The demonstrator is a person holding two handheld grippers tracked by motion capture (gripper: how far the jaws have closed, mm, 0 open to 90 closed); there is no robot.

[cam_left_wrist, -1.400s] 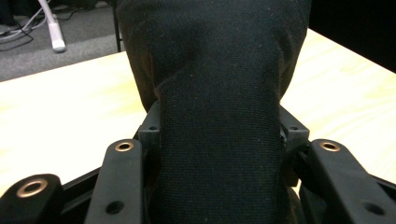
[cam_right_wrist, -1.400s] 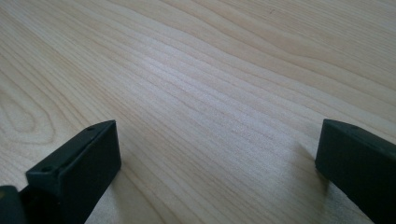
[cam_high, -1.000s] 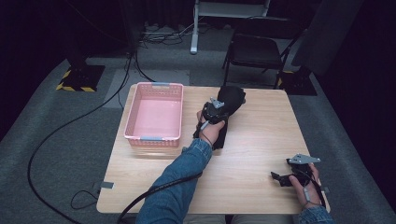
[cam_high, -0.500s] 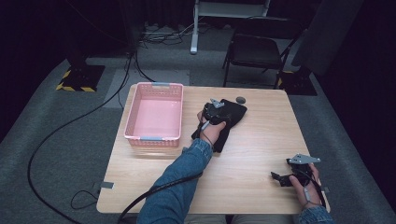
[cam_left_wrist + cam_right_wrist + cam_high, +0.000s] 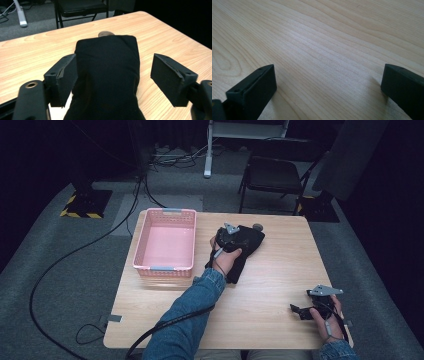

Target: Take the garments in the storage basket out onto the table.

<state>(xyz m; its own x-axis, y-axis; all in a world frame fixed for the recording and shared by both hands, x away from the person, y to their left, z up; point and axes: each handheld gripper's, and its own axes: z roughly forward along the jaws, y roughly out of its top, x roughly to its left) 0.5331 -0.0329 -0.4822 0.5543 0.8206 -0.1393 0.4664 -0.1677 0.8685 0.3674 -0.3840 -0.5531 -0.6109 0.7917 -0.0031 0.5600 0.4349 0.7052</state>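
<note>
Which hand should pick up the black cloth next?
Probably left: the left gripper already straddles the black cloth, its jaws just opening. The right gripper sits open at the table's near corner.

tabletop [image 5: 280, 285]: light wood grain | pink basket [image 5: 165, 245]: far left part, standing on it | black cloth [image 5: 245, 247]: folded, lying right of the basket, far middle | small round grey thing [image 5: 258, 226]: touching the cloth's far edge
</note>
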